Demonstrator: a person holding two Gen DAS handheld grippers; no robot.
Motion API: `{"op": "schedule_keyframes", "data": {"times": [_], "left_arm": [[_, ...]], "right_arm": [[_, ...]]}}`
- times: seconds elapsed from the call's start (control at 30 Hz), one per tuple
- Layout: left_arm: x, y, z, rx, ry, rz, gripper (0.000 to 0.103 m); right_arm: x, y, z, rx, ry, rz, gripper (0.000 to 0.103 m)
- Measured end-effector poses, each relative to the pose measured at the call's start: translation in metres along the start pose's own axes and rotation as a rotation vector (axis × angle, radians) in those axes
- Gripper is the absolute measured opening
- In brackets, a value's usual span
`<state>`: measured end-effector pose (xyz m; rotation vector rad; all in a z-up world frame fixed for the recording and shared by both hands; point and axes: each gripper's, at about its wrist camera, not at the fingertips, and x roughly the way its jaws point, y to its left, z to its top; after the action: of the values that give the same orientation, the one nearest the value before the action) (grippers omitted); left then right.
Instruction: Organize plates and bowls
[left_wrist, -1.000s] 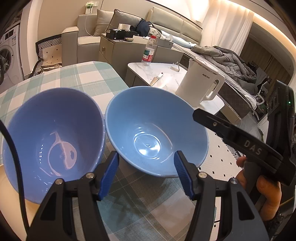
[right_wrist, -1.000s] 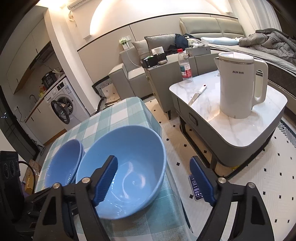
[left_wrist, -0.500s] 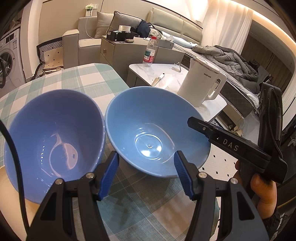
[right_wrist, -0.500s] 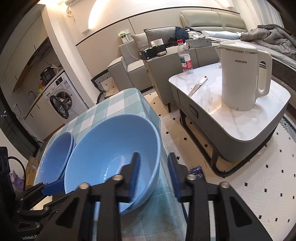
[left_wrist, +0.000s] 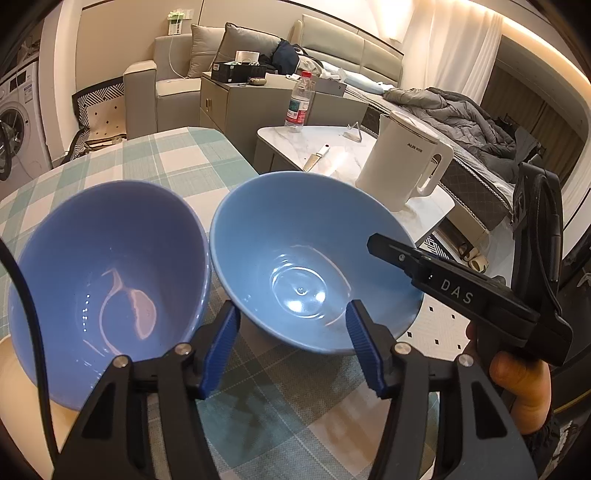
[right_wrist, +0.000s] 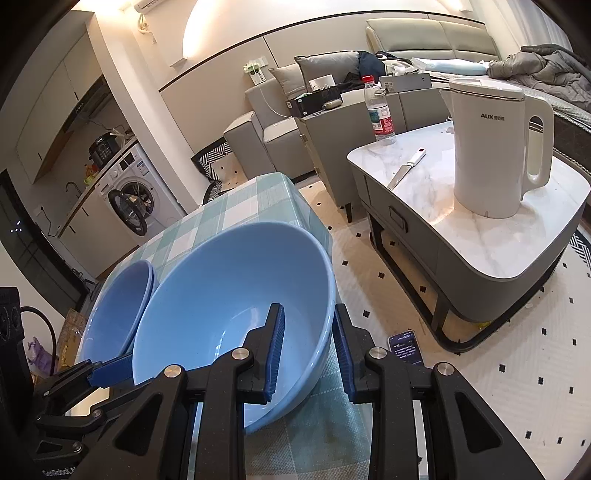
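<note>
My right gripper (right_wrist: 308, 350) pinches the rim of the near blue bowl (right_wrist: 229, 306), one pad inside, one outside. My left gripper (left_wrist: 291, 350) hangs half spread over the checked tablecloth (left_wrist: 258, 424), closing slightly on nothing. A second blue bowl (left_wrist: 110, 258) sits just beside. Beyond stand a marble coffee table (right_wrist: 498, 240), white kettle (right_wrist: 491, 147), sofa (left_wrist: 332, 55)
</note>
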<state>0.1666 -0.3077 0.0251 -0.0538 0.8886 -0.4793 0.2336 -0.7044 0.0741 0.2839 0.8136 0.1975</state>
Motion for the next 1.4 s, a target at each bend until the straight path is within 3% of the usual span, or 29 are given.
{"op": "schedule_keyframes", "data": {"times": [0.7,1.4], "left_arm": [[-0.003,0.0,0.001,0.028,-0.008,0.012,0.056],[-0.026,-0.004,0.006,0.042,-0.062,0.003,0.055]], "right_arm": [[-0.005,0.012,-0.002,-0.085,-0.022,-0.041,0.028],[-0.042,0.024,0.004,-0.111,-0.105,-0.039,0.028]]}}
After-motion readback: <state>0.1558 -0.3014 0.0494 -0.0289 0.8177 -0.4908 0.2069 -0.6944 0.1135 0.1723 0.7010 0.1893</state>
